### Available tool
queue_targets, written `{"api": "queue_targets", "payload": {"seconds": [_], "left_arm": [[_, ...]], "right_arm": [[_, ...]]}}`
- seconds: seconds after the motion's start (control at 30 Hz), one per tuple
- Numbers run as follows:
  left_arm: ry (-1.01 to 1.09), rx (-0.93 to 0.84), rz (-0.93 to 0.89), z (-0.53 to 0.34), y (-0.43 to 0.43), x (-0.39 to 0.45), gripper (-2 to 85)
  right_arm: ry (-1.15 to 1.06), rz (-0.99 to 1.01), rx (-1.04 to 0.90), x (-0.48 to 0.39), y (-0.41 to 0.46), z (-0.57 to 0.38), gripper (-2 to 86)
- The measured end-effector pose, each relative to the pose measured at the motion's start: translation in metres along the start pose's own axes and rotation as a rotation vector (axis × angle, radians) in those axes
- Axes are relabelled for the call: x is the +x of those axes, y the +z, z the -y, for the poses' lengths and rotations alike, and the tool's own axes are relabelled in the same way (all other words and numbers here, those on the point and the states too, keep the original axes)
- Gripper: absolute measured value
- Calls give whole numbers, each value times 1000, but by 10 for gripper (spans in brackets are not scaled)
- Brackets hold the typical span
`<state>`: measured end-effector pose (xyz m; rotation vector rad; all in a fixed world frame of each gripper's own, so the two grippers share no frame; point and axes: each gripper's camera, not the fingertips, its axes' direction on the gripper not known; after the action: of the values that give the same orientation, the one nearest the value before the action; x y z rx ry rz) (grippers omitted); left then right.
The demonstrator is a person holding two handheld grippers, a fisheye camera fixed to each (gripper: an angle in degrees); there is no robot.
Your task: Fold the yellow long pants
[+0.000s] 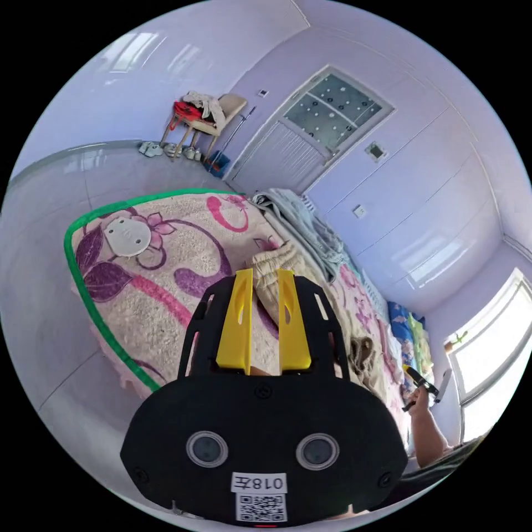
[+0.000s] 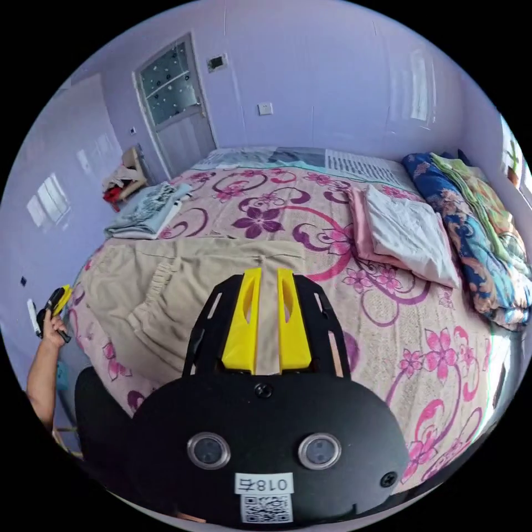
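In the left gripper view, the left gripper (image 1: pixel 265 274) hangs over the near corner of the bed (image 1: pixel 88 266), its two yellow jaws a narrow gap apart with nothing between them. The yellow pants (image 1: pixel 277 266) lie bunched on the flowered bedspread just beyond the jaw tips, not touched by them as far as can be seen. Past the pants on the bed sits a heap of grey-blue clothes (image 1: pixel 310 227). Beyond the bed's far corner a chair (image 1: pixel 213 119) piled with clothes stands by the door (image 1: pixel 288 149), with shoes (image 1: pixel 166 148) on the floor beside it. Along the bed's far side a hand (image 1: pixel 424 396) holds the other gripper, too small to tell how its jaws stand. In the right gripper view, the right gripper (image 2: pixel 269 277) is raised above the bed (image 2: pixel 443 354), jaws nearly together and empty. The pants (image 2: pixel 166 282) lie spread flat on the bedspread under and to the left of the jaws, waistband toward the bed's left edge. A folded white and pink pile (image 2: pixel 404 233) lies to the right of the pants, and rolled blue and green quilts (image 2: pixel 476 233) line the bed's right edge. At the bed's left edge a hand (image 2: pixel 52 327) grips the left gripper (image 2: pixel 58 299).
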<state>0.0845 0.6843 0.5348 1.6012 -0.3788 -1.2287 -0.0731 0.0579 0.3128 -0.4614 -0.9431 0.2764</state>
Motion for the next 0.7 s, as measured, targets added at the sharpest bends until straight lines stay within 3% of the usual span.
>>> {"api": "queue_targets", "payload": {"seconds": [0.17,0.3,0.57,0.7], "left_arm": [[75,5,-526,-104,-37,36,52],[-160,85,-932,-192,-27,34,28],[-40,-56,-870,-186,-17,28,-9],[84,-156,-830,-187,-6,52,-10]], "right_arm": [[-335,221,-93,-98,9,-18,89],[-518,195,-187,-157,36,-24,110],[-532,16,-355,-181,81,-14,130],[-402,55,-380,-161,79,1,62]]}}
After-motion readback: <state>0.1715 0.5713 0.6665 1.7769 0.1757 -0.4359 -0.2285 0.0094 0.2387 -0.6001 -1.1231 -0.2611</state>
